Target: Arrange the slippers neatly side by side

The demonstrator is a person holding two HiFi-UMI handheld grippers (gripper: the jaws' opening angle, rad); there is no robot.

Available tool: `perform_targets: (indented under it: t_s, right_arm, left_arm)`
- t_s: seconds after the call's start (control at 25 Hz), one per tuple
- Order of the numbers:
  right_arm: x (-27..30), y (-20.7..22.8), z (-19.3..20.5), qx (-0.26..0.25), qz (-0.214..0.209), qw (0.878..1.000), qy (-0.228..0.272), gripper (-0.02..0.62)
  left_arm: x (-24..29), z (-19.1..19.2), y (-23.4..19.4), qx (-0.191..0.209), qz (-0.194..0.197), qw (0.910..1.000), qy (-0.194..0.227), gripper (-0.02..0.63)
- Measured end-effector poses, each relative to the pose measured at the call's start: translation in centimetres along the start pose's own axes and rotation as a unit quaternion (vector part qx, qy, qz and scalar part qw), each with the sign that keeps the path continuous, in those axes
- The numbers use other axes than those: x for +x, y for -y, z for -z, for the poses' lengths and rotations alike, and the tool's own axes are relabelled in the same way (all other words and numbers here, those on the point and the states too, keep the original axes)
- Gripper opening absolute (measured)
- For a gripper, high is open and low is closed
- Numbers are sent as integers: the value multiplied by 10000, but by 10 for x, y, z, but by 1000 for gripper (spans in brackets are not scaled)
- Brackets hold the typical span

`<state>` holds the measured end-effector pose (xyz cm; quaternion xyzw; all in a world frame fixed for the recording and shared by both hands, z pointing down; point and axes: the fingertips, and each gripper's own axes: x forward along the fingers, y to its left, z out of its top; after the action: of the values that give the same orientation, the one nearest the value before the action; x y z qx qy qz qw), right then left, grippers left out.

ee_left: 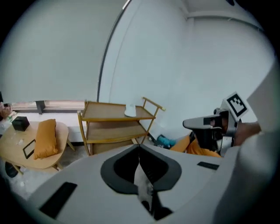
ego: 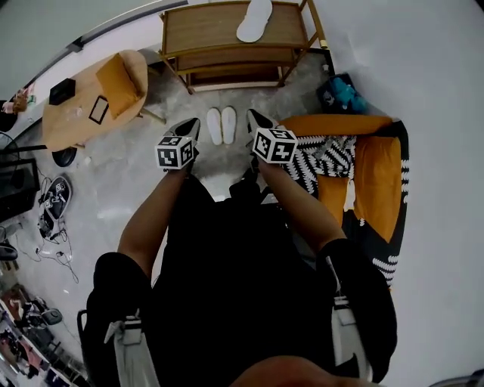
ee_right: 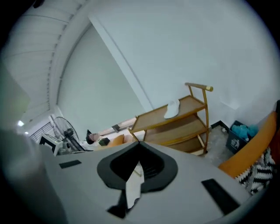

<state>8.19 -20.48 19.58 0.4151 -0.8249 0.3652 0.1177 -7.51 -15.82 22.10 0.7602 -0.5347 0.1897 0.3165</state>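
Seen from the head camera looking steeply down, a person stands on a pale grey floor and holds both grippers out in front of the body. The only print is the black-and-white square markers on each gripper's cube; they carry no letters.

The left gripper (ego: 192, 127) and the right gripper (ego: 255, 119) each taper to a closed point. Each gripper's own view confirms it: the left gripper (ee_left: 139, 151) has its jaws together on nothing, and so does the right gripper (ee_right: 139, 146).

On the floor between and beyond the two tips lies a pair of white slippers (ego: 221, 125), side by side, touching, toes the same way. Only the head view shows this pair.

A third white slipper (ego: 255, 19) lies on the top shelf of a wooden cart (ego: 227, 30) and appears in all three views (ee_left: 130, 110) (ee_right: 173, 109).

- **Left of the cart:** a round wooden table (ego: 76, 113) with an orange cushion (ego: 119, 83).
- **Right of the cart:** an orange seat (ego: 378, 174) with a black-and-white zigzag throw (ego: 325, 155).
- **Only in the right gripper view:** a standing fan (ee_right: 65, 127).
- **Only in the left gripper view:** the other gripper from the side (ee_left: 188, 124).
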Motion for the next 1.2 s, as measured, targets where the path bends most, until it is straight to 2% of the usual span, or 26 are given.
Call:
perform_targets:
  t_s: [0.12,0.32,0.4,0.52,0.6,0.64,0.76,0.88,1.0,1.2]
  right_arm:
    - [-29,-37,-32,-375,-565,9968,425,32]
    - [-93,-63,-91,-1321,-797,9754,1572,31]
    - [-126,-88,-102,-1591,-1122,9592,2049,32]
    - [-188,-134,-106,-2120,-1782,9201,2769,31]
    - [-222,-154,-103,-2476,-1817,9034,2993,31]
    - [-236,-160,-99,-2493,-1787,9022,3031,31]
    - [-271,-170,-80,-2212,-1668,9101,3082,31]
    - [-301,-180,-46,-2124,-1512,9135,3122,31]
    - [-323,-196,-8,-2161,-1513,9147,3063,32]
    - [-347,-236,51,-2243,-1589,9194,2814,32]
  left_arm:
    - [-48,-34,20,-181,-144,9970,740,18]
    - [-118,-94,59,275,-78,9845,1729,18]
    - [-155,-106,73,552,-11,9758,2115,18]
    - [-211,-112,93,1072,27,9582,2652,18]
    - [-246,-111,103,1247,122,9445,3037,18]
    - [-264,-108,108,1268,176,9382,3216,18]
    - [-318,-91,118,1255,270,9200,3703,15]
    - [-366,-61,122,1218,259,9091,3975,15]
    - [-399,-23,125,1117,242,9087,4016,16]
    - [-433,43,126,824,256,9193,3840,15]
